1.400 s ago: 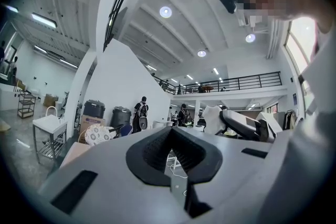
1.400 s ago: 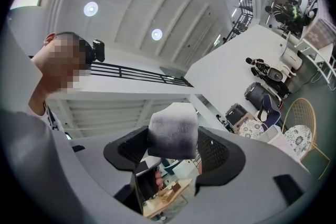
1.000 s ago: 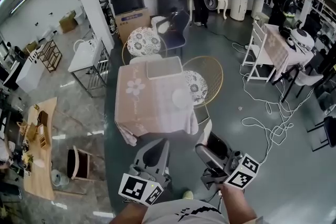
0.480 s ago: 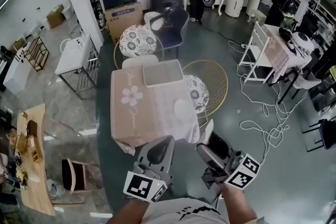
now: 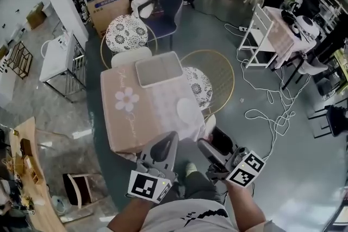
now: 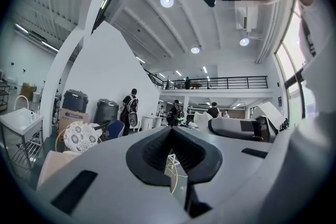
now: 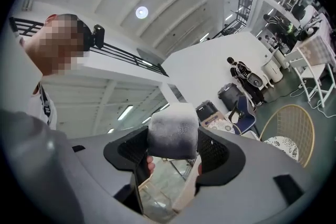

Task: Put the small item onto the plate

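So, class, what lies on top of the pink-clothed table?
A grey tray at its far edge and a white plate near its right edge. The cloth hides the tabletop itself.

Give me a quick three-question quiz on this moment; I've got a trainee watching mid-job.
1. True or false: the left tongs are shut with nothing between them.
2. What do the right tongs grip? A) a spoon B) a small whitish block C) nothing
3. Fill in: on the pink-clothed table, the white plate lies nearer the person than the grey ____.
Key: 1 true; 2 B; 3 tray.
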{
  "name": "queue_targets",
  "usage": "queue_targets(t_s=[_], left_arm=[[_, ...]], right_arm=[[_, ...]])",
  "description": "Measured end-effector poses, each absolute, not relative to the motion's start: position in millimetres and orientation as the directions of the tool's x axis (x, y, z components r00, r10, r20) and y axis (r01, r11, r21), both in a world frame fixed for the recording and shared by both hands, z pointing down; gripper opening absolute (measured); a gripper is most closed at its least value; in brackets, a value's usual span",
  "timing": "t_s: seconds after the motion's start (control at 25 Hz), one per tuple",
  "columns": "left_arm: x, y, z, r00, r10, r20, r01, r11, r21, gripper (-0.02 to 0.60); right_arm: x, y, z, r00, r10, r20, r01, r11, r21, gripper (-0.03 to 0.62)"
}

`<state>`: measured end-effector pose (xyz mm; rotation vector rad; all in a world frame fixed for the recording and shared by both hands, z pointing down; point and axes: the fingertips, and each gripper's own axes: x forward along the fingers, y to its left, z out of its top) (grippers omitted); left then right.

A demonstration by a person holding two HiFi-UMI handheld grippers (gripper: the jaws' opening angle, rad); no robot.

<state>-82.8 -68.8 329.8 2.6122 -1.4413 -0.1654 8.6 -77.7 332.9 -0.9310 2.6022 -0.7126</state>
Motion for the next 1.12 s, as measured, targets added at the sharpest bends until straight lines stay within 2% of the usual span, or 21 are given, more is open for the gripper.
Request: queue_targets(t_s=[0.36, 1.12], left_arm=[[-74.3, -138.0, 379.1, 0.549, -0.835, 0.017, -0.819, -0.534, 0.211, 0.005], [-47.7, -226.0, 561.5, 0.578, -0.805, 0.135, -0.798, -0.522, 0.301, 0.005]], right_arm=[[5.0, -146.3, 403.0, -0.742, -0.670, 0.001, -0.567, 0.627, -0.534, 0.284], [18.7, -227.9, 624.9, -0.699, -0.667, 0.257, -0.695, 0.551, -0.461, 0.285]])
